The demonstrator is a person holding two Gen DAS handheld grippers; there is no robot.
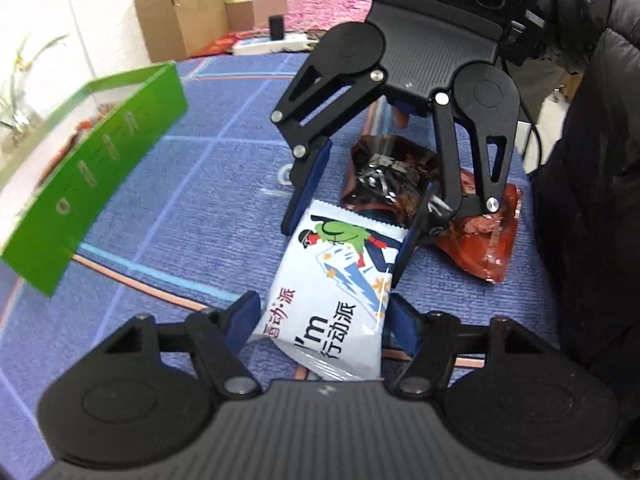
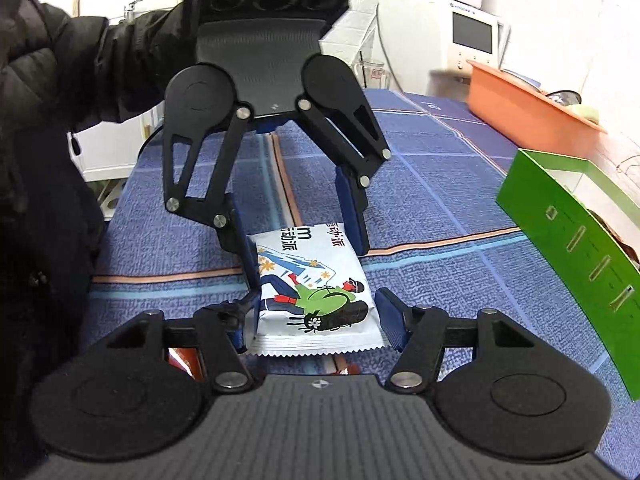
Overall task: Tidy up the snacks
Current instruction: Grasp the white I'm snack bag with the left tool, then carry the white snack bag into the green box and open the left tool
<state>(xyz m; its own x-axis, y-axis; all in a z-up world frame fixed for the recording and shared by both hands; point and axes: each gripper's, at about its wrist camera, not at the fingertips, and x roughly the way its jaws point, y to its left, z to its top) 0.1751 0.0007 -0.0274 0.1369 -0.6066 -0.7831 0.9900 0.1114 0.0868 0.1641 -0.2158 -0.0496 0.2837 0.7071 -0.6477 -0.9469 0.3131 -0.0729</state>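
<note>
A white snack packet (image 1: 336, 288) with a cartoon skier lies on the blue patterned cloth; it also shows in the right wrist view (image 2: 312, 292). My left gripper (image 1: 320, 320) and right gripper (image 2: 316, 320) face each other, each with open jaws straddling one end of the packet. In the left wrist view the right gripper (image 1: 352, 216) stands over the packet's far end. In the right wrist view the left gripper (image 2: 300, 220) stands over the opposite end. Whether the pads touch the packet I cannot tell. Dark and red snack packs (image 1: 404, 176) lie behind the right gripper.
A green box (image 1: 92, 184) stands at the left, also at the right in the right wrist view (image 2: 576, 232). An orange bin (image 2: 528, 104) sits at the table's far edge. Brown paper bags (image 1: 180, 16) stand beyond the cloth. The person's dark jacket (image 1: 592, 200) fills the right.
</note>
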